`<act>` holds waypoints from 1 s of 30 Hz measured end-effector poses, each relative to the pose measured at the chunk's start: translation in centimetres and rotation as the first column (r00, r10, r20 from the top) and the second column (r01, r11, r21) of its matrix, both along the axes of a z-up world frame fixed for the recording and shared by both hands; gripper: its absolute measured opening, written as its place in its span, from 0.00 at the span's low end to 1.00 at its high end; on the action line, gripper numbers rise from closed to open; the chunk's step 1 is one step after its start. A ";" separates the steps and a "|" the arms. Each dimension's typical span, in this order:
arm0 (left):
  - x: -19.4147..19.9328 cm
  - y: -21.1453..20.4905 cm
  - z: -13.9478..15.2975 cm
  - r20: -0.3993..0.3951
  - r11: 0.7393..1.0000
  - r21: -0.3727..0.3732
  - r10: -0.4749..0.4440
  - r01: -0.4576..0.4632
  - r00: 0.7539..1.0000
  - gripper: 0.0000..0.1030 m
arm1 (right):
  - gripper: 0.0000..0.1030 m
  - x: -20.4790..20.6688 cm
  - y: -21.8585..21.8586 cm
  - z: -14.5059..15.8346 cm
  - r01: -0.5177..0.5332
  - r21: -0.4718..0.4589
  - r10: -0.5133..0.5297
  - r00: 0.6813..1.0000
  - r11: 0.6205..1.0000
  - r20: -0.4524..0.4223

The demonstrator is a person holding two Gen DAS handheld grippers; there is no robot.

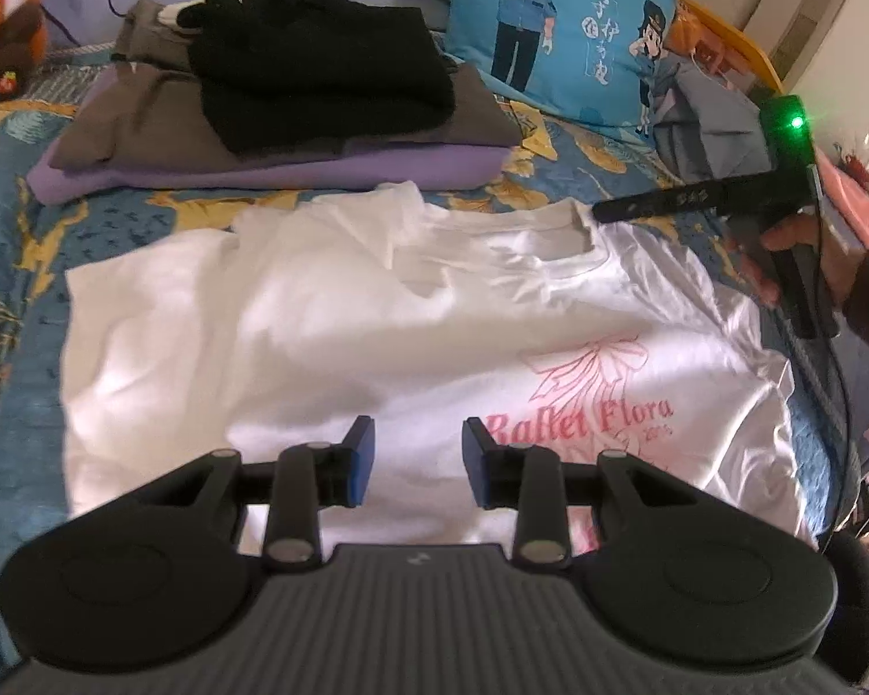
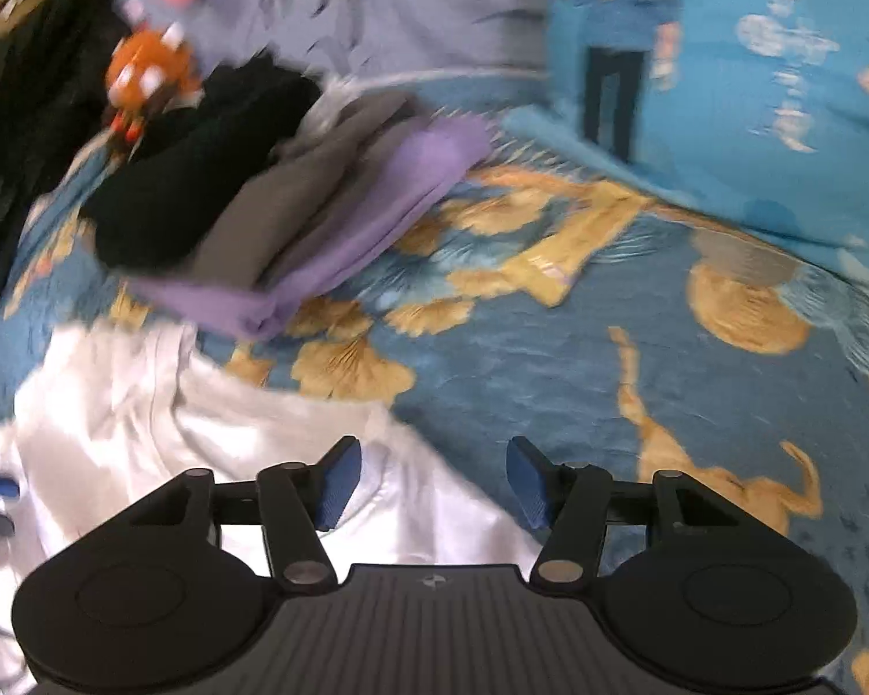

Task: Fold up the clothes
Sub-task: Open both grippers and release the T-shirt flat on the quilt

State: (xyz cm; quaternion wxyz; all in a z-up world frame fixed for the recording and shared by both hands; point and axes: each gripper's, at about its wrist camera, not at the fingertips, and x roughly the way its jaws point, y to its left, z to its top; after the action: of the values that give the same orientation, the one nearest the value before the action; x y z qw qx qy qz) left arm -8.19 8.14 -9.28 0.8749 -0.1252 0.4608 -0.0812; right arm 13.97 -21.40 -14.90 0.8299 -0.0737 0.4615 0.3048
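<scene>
Now, with both jaws part-open and empty over the white T-shirt [image 1: 376, 313], grip its collar-side edge, probably the right shoulder, squarely.

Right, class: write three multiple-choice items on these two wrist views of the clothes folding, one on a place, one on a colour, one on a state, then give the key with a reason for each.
1. Where does the folded stack lie relative to the white T-shirt?
A. Beyond its collar end
B. On top of its print
C. Under it

2. What colour is the bottom garment of the stack?
A. Red
B. Purple
C. Green

3. How do the jaws of the left gripper stand?
A. Clamped on the T-shirt
C. Shut on a sock
B. Apart, nothing between the pads

Key:
1 A, the stack sits on the bedspread past the collar.
2 B, a purple layer lies beneath the grey and black ones.
3 B, the blue pads hover apart above the cloth.
</scene>
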 end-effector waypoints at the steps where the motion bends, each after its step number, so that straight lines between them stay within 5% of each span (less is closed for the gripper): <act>1: 0.1 -0.2 -0.1 0.000 1.000 -0.008 -0.001 0.001 1.000 0.37 | 0.29 0.0 0.5 -0.6 -0.036 -0.017 0.035 0.999 0.999 -0.018; 4: 0.5 -0.5 -0.4 -0.005 1.000 -0.005 -0.002 0.002 1.000 0.41 | 0.06 -0.7 1.7 -1.1 -0.090 -0.061 0.091 0.996 0.994 0.014; 7: 0.7 -0.6 -0.6 -0.008 1.000 -0.003 0.000 0.000 1.000 0.41 | 0.05 -0.9 1.7 -0.2 -0.073 -0.083 0.079 0.994 0.994 0.073; 11: 0.7 -0.2 -0.9 -0.008 1.000 -0.008 0.013 -0.013 1.000 0.41 | 0.06 0.2 0.3 1.5 0.109 -0.088 -0.094 0.982 0.990 0.165; 12: 0.7 -0.1 -1.0 -0.011 1.000 -0.008 0.017 -0.017 1.000 0.41 | 0.07 0.8 0.4 0.9 0.105 -0.117 -0.092 0.989 0.988 0.118; 15: 0.7 0.2 -1.4 -0.018 1.000 -0.010 0.029 -0.029 0.999 0.41 | 0.10 1.2 1.5 -0.5 0.070 -0.220 -0.055 0.995 0.973 0.078; 19: 0.5 0.7 -1.6 -0.020 0.999 -0.019 0.045 -0.046 0.999 0.41 | 0.34 1.3 1.2 0.5 0.193 -0.158 -0.173 0.976 0.968 0.132; 21: 0.4 0.9 -1.6 -0.018 0.998 -0.026 0.053 -0.053 0.998 0.41 | 0.36 0.9 1.0 1.9 0.220 -0.101 -0.202 0.965 0.970 0.167; 24: 0.4 1.0 -1.6 -0.010 0.998 -0.032 0.053 -0.053 0.999 0.41 | 0.41 -1.0 2.9 3.9 0.149 -0.087 -0.119 0.953 0.985 0.277; 27: 0.4 0.8 -1.6 -0.004 0.999 -0.026 0.045 -0.045 0.999 0.41 | 0.54 -1.7 5.9 4.5 0.167 -0.245 -0.056 0.913 0.955 0.404; 30: 0.3 0.7 -1.4 0.007 0.999 -0.030 0.039 -0.038 0.999 0.41 | 0.52 -1.7 7.1 5.1 0.066 -0.153 -0.015 0.950 0.986 0.313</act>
State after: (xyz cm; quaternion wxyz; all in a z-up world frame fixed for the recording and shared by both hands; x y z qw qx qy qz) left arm -7.92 8.81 -10.73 0.8759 -0.1469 0.4538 -0.0718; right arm 12.29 -14.28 -9.82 0.8895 -0.1780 0.3499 0.2339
